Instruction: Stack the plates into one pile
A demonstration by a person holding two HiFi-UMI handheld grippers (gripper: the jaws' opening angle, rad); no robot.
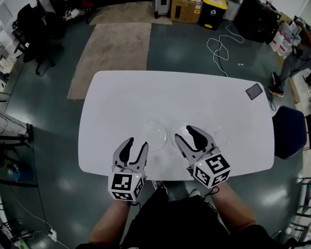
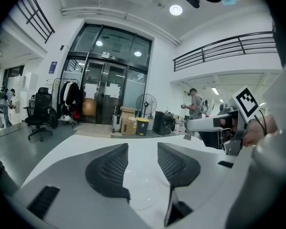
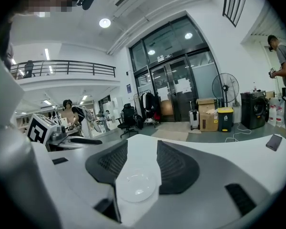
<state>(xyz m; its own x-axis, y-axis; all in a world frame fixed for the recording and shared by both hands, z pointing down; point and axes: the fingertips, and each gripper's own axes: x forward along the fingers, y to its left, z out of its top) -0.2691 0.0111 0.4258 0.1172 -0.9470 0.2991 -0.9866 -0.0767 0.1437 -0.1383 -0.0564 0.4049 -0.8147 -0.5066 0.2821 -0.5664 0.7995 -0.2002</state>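
Hovering over the near edge of the table (image 1: 119, 97), the left gripper (image 1: 136, 143) holds its jaws apart and empty, with a clear plate (image 1: 154, 133) just ahead and to its right. The right gripper (image 1: 183, 133), also apart and empty, has a smaller plate (image 3: 136, 185) lying flat between its jaw tips, so it looks the nearer.

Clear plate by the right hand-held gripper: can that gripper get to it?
Probably yes. The right hand-held gripper has its jaws apart, and the clear plate lies flat just below the gap between them, with nothing in the way.
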